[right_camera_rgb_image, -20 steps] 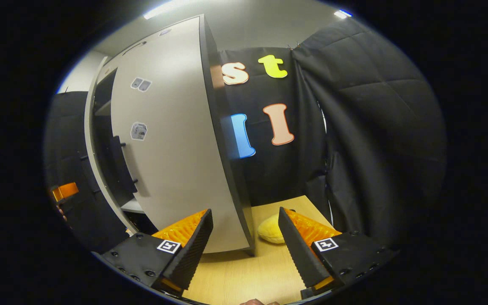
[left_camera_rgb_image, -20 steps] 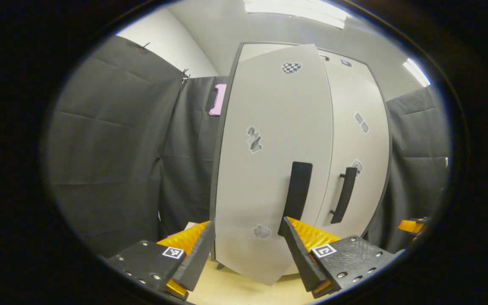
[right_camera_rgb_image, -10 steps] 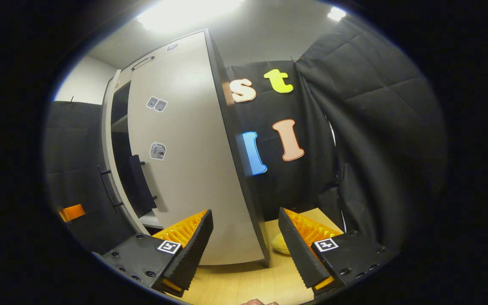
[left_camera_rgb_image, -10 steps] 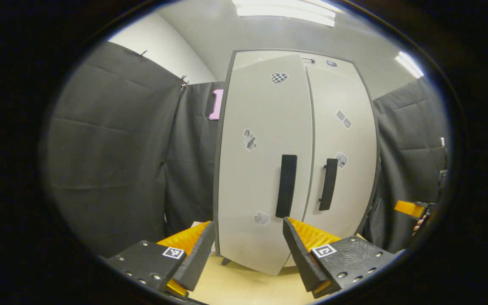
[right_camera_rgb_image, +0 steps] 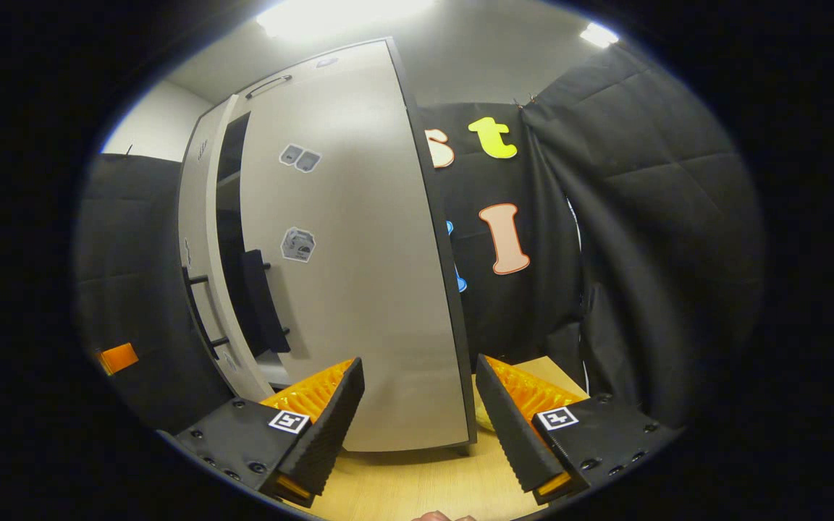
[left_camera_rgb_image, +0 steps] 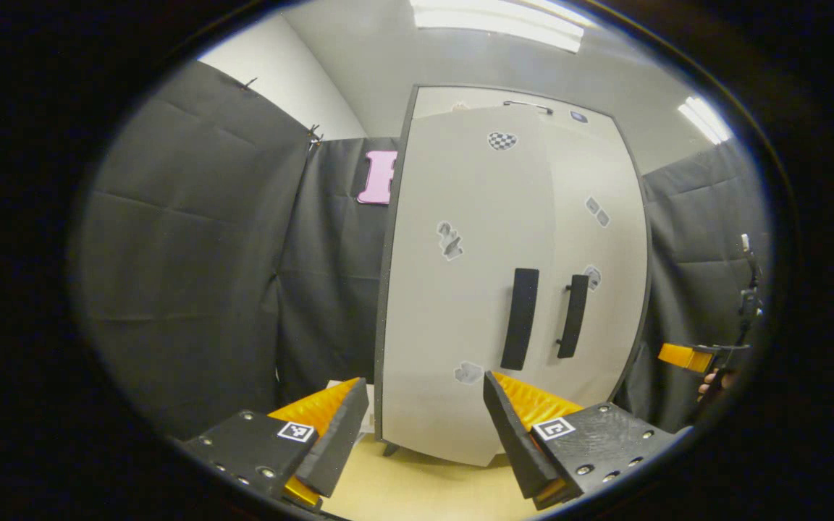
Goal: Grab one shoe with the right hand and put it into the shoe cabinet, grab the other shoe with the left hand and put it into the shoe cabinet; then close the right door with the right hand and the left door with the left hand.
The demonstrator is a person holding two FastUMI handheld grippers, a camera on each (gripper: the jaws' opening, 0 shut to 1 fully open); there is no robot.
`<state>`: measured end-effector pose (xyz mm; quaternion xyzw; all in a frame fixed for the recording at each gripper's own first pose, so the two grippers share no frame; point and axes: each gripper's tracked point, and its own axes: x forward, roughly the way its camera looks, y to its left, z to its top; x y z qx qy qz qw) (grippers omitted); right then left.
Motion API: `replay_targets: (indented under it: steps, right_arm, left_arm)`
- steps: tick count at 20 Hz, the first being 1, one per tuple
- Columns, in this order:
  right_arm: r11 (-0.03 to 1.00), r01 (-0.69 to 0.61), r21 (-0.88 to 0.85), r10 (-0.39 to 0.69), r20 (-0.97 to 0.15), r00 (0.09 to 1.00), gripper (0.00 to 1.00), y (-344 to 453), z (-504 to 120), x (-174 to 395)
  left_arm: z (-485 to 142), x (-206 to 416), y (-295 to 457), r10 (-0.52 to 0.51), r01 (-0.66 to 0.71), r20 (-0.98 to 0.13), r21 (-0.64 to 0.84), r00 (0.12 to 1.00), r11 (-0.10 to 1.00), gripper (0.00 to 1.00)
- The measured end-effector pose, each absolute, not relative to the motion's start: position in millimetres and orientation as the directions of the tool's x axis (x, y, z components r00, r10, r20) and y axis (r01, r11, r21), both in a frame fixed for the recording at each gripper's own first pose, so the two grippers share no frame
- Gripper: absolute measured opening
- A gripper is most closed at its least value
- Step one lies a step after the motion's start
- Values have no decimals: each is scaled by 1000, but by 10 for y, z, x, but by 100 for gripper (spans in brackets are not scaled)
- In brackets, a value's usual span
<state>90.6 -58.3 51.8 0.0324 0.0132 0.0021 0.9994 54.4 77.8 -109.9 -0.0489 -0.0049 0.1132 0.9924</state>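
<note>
The pale grey shoe cabinet (left_camera_rgb_image: 460, 289) stands straight ahead in the left gripper view. Its left door (left_camera_rgb_image: 453, 304) is almost shut and its lower edge still stands a little proud. The right door (left_camera_rgb_image: 598, 289) lies flat beside it. Two black handles (left_camera_rgb_image: 520, 318) (left_camera_rgb_image: 574, 316) sit side by side. My left gripper (left_camera_rgb_image: 424, 427) is open, a short way in front of the left door and touching nothing. In the right gripper view, a narrow dark gap (right_camera_rgb_image: 229, 217) shows between the left door (right_camera_rgb_image: 203, 253) and the right door (right_camera_rgb_image: 352, 253). My right gripper (right_camera_rgb_image: 420, 427) is open before the right door's outer edge.
Black cloth walls close in on both sides of the cabinet. A wooden floor (right_camera_rgb_image: 402, 477) runs under the grippers. A yellow soft object (right_camera_rgb_image: 484, 420) peeks out behind the cabinet's right corner. The right gripper (left_camera_rgb_image: 685, 357), with a hand, shows at the far right of the left gripper view.
The left door has swung from well ajar to nearly shut and now lies farther from my left fingers. The gap between the doors has narrowed. Both grippers stay open.
</note>
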Motion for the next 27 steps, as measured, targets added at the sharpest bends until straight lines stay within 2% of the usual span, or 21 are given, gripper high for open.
replay_targets:
  steps: [1,2,3,5,6,7,8,9,12,13,14,15,17,18,20,24,25,27]
  right_arm:
    - [998,4,59,-3,-17,1000,98,-544,542,908]
    - [998,21,52,-21,-10,1000,98,-534,555,918]
    - [998,35,51,-35,-9,999,98,-511,535,938]
    - [997,39,65,-37,-26,999,98,-391,475,966]
    - [997,39,70,-37,-33,999,98,-329,467,979]
    - [997,48,67,-46,-31,998,98,-286,478,976]
    - [996,62,59,-61,-24,998,98,-273,506,967]
    - [996,74,49,-74,-18,997,98,-246,520,976]
    - [995,94,38,-94,-13,995,98,-109,506,1023]
    - [994,99,36,-98,-9,995,98,-61,524,1038]
    - [994,105,35,-105,4,994,98,-21,555,1038]
    - [993,111,38,-111,19,994,98,12,584,1043]
    - [993,114,40,-115,39,993,98,69,626,1043]
    - [993,116,38,-118,43,992,98,83,632,1044]
    - [993,116,25,-117,48,992,98,86,594,1046]
    - [991,135,22,-135,27,990,98,-43,463,1063]
    - [989,144,37,-145,25,989,98,-80,465,1054]
    - [985,160,68,-161,15,987,98,-148,429,990]
  left_arm:
    - [-1074,556,821,219,-217,11,-102,976,971,100]
    - [-1047,586,860,212,-208,21,-108,977,972,93]
    - [-1060,635,894,202,-199,23,-112,979,974,100]
    - [-1088,673,988,185,-182,20,-105,983,978,100]
    - [-1096,683,1027,174,-171,24,-99,984,980,85]
    - [-1121,687,1074,167,-164,22,-96,986,982,93]
    - [-1158,710,1124,160,-158,15,-98,987,983,93]
    - [-1199,726,1166,152,-150,12,-103,988,983,98]
    - [-1274,743,1276,125,-124,4,-141,992,982,93]
    - [-1273,760,1316,115,-112,8,-164,993,980,100]
    - [-1270,747,1347,103,-99,10,-184,995,978,100]
    - [-1279,739,1393,98,-95,6,-192,995,977,93]
    - [-1285,800,1461,86,-84,4,-177,996,981,93]
    - [-1303,819,1481,75,-75,-6,-173,997,982,88]
    - [-1330,820,1541,74,-77,-21,-178,997,981,93]
    - [-1259,804,1580,97,-99,-16,-190,995,977,93]
    - [-1248,839,1537,82,-83,-14,-184,997,979,98]
    - [-1240,860,1513,62,-64,-17,-152,998,986,93]
